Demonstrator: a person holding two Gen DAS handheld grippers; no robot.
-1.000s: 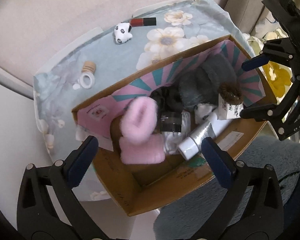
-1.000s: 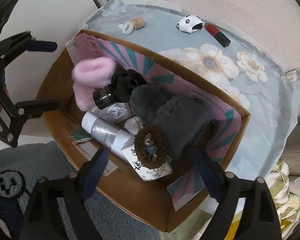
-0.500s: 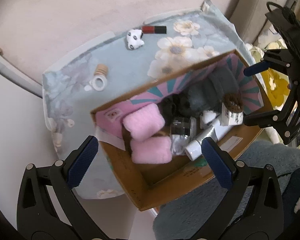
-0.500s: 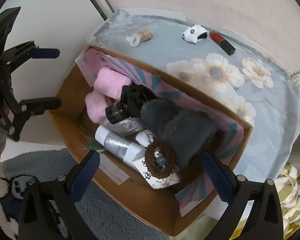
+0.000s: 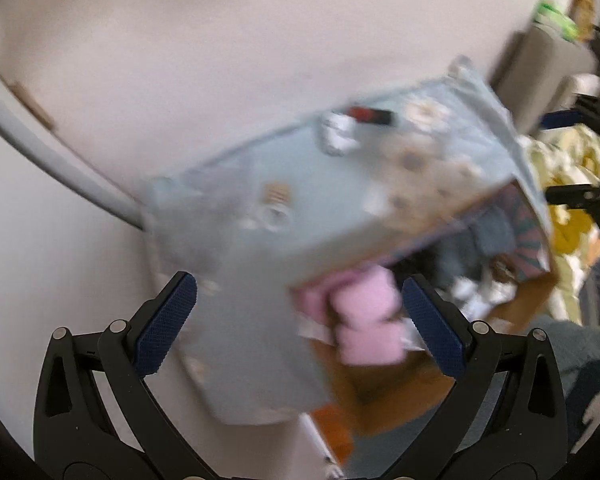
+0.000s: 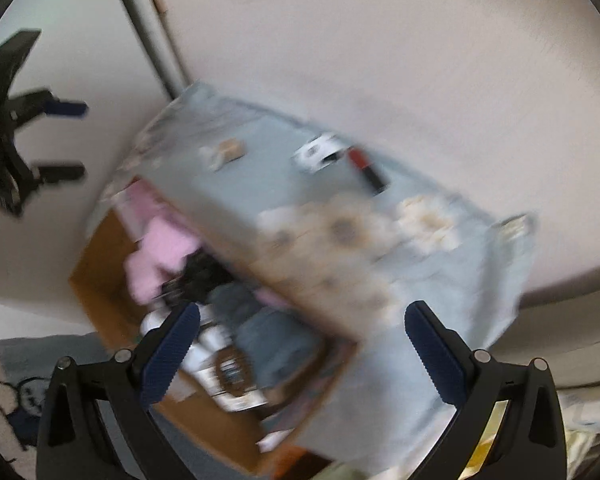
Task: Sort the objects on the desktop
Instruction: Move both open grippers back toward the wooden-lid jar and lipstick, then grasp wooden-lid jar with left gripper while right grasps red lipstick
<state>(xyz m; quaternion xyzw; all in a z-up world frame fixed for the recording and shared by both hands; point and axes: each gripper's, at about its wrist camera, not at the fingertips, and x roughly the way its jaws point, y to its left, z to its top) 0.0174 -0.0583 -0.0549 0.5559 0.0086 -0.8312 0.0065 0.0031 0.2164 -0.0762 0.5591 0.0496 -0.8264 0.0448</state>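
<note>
Both frames blurred; left hand-held gripper [image 5: 299, 322] jaws spread wide w/ nothing between them, right hand-held gripper [image 6: 300, 354] likewise wide apart & empty, having just been opening. Cardboard box [image 6: 100, 276] sits at the near edge of the floral-cloth table [image 6: 260, 184], holding pink fluffy items [image 5: 366, 320], a grey fuzzy item [image 6: 268, 332] & bottles; a panda trinket [image 6: 320, 152], red lipstick [image 6: 366, 170] & white ring w/ cork [image 5: 275, 206] lie on the cloth beyond the box.

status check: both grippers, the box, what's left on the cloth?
Left gripper open, empty; right gripper open, empty, jaws just widened. Brown cardboard box holds pink fluffy items. Red lipstick tube, panda trinket on floral cloth. Frames blurred.
</note>
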